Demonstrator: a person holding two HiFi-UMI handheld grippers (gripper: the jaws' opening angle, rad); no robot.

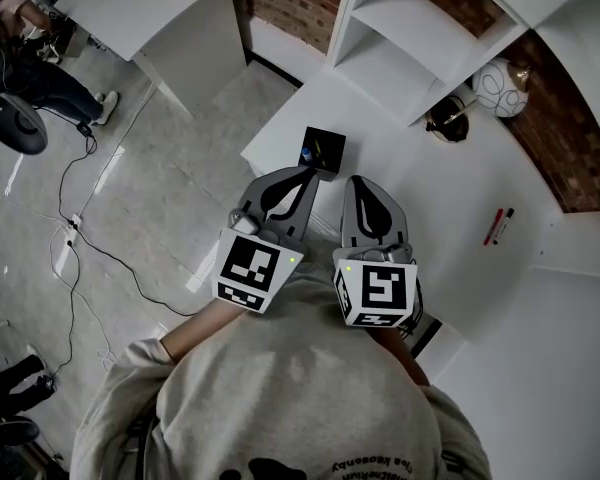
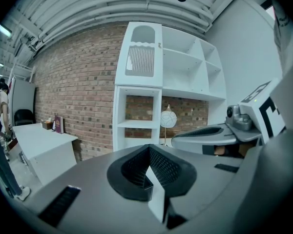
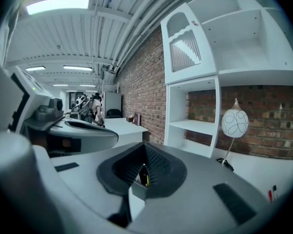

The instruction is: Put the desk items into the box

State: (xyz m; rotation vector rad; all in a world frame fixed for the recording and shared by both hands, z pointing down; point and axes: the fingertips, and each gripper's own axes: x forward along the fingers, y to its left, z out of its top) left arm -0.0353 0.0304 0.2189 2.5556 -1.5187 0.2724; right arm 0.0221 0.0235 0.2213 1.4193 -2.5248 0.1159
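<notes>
The person's grey sweatshirt (image 1: 280,388) is filling the bottom of the frame. Just above it, the left gripper (image 1: 310,172) and right gripper (image 1: 360,182) are hovering side by side at centre, both clenched on nothing. The black box (image 1: 323,150) is sitting just above their tips on the white desk (image 1: 430,193). A red pen (image 1: 498,226) is lying at right.

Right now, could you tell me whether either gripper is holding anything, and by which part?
Nothing is held. The left gripper and the right gripper both have their jaws together with nothing between them.
</notes>
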